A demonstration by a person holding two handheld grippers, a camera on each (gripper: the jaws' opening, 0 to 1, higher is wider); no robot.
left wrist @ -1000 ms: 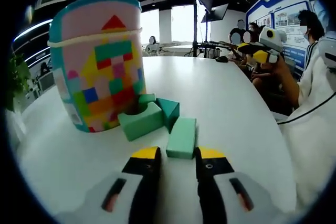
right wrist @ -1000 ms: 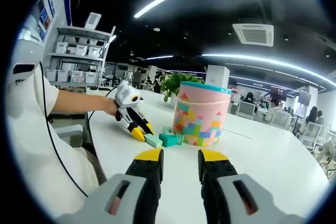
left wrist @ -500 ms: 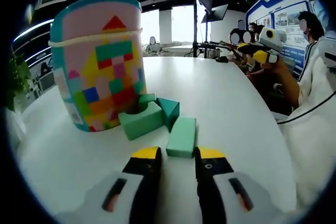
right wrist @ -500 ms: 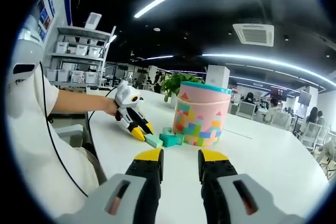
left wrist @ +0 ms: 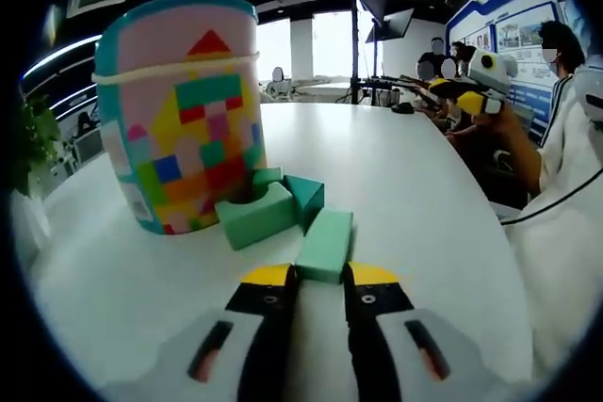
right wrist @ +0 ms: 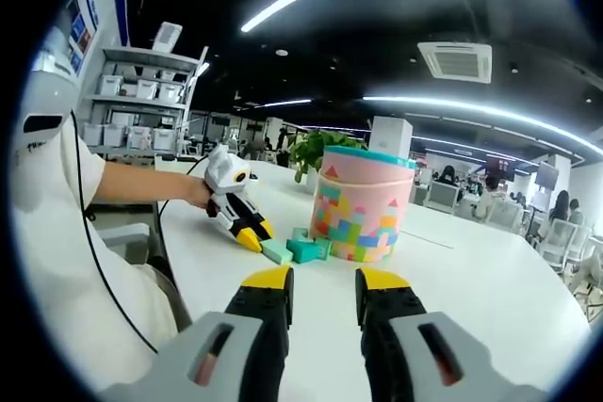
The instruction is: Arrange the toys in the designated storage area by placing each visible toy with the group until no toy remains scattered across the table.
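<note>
Hiding the flat green block's (left wrist: 325,244) near end, left claw (left wrist: 319,276).

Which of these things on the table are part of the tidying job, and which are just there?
Part of the job:
flat green block
green blocks by the tub
patterned tub
left gripper

Just there:
potted plant
shelves

We can read no text, brand or number anywhere. The blue-and-white wall poster (left wrist: 513,21) behind the seated people in the left gripper view carries a line of characters along its top, too small and blurred for us to make out. The pink cylindrical container (left wrist: 184,105) with teal rim bears only coloured squares and a red triangle, no lettering.
</note>
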